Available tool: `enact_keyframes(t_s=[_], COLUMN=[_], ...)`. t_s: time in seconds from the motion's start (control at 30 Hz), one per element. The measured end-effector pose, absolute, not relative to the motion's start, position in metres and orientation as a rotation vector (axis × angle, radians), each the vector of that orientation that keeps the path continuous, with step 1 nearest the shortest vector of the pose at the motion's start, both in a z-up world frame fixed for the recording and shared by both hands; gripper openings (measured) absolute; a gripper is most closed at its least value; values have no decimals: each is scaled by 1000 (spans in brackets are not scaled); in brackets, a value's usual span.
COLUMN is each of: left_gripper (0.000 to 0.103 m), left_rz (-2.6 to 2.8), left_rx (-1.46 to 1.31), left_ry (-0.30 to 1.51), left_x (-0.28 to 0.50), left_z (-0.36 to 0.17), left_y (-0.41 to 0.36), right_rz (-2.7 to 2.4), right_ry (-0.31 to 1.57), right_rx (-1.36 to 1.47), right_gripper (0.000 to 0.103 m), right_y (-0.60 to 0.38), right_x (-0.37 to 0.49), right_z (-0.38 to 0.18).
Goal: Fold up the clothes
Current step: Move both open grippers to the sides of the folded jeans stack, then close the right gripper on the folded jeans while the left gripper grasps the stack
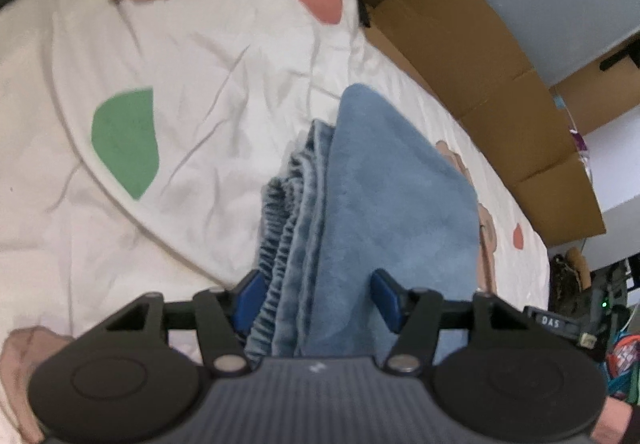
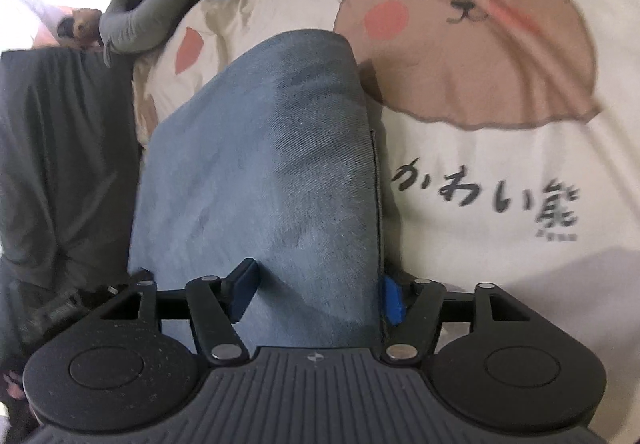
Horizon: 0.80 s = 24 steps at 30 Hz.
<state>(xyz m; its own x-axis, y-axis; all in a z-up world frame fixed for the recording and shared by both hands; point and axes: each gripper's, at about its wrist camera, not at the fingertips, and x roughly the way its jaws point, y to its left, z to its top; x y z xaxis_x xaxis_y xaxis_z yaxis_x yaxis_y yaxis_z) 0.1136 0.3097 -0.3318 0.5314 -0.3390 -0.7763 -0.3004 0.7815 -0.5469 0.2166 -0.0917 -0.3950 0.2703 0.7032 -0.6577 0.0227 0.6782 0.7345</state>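
Observation:
Folded blue jeans (image 1: 380, 184) lie on a cream bed cover (image 1: 160, 44) printed with coloured shapes. In the left wrist view their gathered waistband edge (image 1: 280, 244) faces left. My left gripper (image 1: 316, 298) is open and straddles the near end of the stack, its blue pads (image 1: 248, 298) on either side of the denim. In the right wrist view the same jeans (image 2: 260, 144) fill the middle. My right gripper (image 2: 316, 294) is open too, one pad resting on the cloth and the other at its right edge.
Brown cardboard boxes (image 1: 480, 64) line the bed's far side below a pale wall. A large bear print with writing (image 2: 460, 44) covers the bedding on the right. A dark grey cloth (image 2: 60, 144) and a grey curved pillow (image 2: 160, 0) lie at the left.

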Motion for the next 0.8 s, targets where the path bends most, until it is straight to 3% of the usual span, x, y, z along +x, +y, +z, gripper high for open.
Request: enact_keyframes(t_s=[0.07,0.23,0.3,0.8], left_gripper=[62,60,57,54], left_rz=[-30,-35,-43,-92], left_rx=[-741,-749,-760,-839], left_ry=[1032,1014,1014,990], left_x=[113,111,112,126], left_z=[-339,-343,-345,-353], left_y=[312,311,311,272], right_rz=[540,576,587,597], right_ry=[1230,1269,1279,1314], right_rx=[720,710,694,576], right_gripper=[68,34,31,25], right_y=[-90,-95,-95,-117], right_x=[220,226,227,242], right_z=[-397,-393,-387,-336])
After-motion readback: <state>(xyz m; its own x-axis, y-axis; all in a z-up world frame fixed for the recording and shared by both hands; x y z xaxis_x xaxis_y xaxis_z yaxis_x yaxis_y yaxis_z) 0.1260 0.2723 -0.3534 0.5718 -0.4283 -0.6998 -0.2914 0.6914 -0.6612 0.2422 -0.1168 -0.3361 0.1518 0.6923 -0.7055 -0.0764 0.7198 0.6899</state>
